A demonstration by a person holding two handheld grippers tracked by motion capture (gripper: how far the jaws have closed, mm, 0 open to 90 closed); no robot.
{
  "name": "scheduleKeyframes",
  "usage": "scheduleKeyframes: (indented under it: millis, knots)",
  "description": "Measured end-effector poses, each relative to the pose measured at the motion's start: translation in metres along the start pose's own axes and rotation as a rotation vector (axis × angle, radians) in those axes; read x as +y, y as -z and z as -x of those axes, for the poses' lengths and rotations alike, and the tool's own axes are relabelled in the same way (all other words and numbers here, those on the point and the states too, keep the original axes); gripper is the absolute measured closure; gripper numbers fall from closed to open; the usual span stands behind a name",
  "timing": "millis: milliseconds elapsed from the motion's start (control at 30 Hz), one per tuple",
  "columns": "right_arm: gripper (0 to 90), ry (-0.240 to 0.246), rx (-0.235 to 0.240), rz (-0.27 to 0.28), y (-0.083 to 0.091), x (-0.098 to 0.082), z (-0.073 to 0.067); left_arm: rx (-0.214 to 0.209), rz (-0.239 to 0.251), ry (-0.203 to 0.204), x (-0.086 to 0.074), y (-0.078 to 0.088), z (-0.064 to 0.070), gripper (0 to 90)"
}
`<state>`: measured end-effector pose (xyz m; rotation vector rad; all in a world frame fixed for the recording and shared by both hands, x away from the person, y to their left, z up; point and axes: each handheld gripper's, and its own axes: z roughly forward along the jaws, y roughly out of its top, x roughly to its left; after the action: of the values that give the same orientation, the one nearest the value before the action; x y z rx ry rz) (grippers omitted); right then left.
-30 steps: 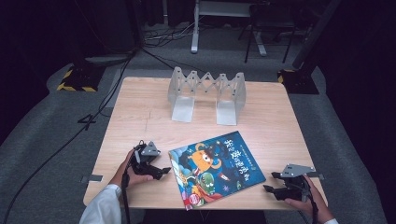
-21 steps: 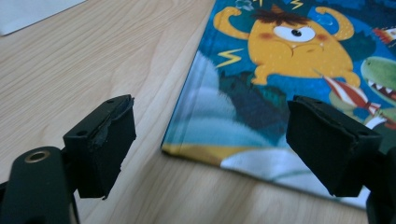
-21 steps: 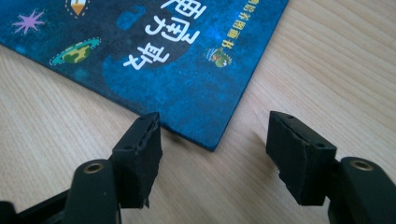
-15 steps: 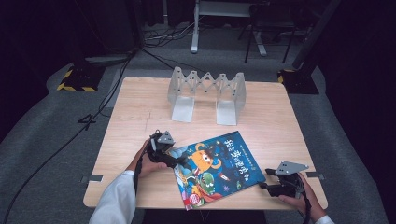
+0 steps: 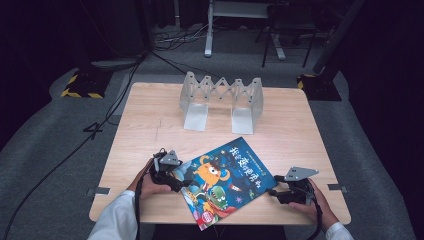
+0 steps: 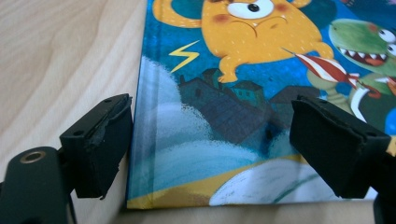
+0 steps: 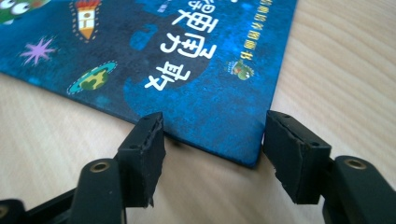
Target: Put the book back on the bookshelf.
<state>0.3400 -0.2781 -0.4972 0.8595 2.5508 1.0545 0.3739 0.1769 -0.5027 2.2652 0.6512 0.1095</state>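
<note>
Picture book (image 5: 223,181) lies flat at the table's near edge, btwn both grippers. Left gripper (image 5: 186,183) has slid in from the left since a sec ago, jaws spread over the spine corner. Right gripper (image 5: 271,192) jaws have just been closing, still apart around the book's corner w/o pinching. Farther back: grey folding rack (image 5: 222,99) on the wooden table (image 5: 150,120), nothing in the way. Dark room, cables on grey floor (image 5: 60,150).

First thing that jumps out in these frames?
The bright blue picture book with an orange monster on its cover, lying askew at the table's near edge. A hand-held gripper flanks it on each side: the left gripper with open jaws at the book's left edge, the right gripper open at its right corner. Behind, a grey accordion-style rack stands near the table's far edge.
</note>
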Motion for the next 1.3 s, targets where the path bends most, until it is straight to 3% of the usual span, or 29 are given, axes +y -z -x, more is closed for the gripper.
scheduleKeyframes:
  millis: [200,400,567,633,767,933,1033,1233,1300]
  knots:
    - [40.5,-0.036,-0.034,0.007,-0.018,0.018,0.009,0.01,0.018,0.01,-0.02,0.015,0.014,14.4]
    - [33.9,-0.107,-0.116,0.032,-0.038,0.033,0.017,0.028,0.02,0.029,-0.033,0.026,0.03,14.7]
    - [32.3,-0.134,-0.146,0.021,-0.041,0.037,0.017,0.038,0.021,0.035,-0.037,0.028,0.042,14.9]
    - [32.1,-0.116,-0.134,0.005,-0.038,0.036,0.012,0.037,0.021,0.036,-0.039,0.028,0.047,14.9]
    - [30.3,-0.013,-0.034,-0.003,-0.03,0.029,-0.005,0.033,0.021,0.031,-0.04,0.028,0.053,14.9]
    - [28.8,0.037,0.019,-0.021,-0.027,0.027,-0.02,0.028,0.019,0.036,-0.038,0.025,0.059,14.5]
    - [26.1,0.019,0.011,-0.025,-0.031,0.031,-0.02,0.018,0.018,0.023,-0.035,0.022,0.063,14.6]
    - [22.7,-0.048,-0.087,-0.018,-0.038,0.037,-0.009,0.016,0.015,0.022,-0.029,0.014,0.073,13.5]
    - [23.5,-0.065,-0.11,-0.015,-0.04,0.039,-0.004,0.016,0.008,-0.003,-0.027,0.011,0.076,13.4]
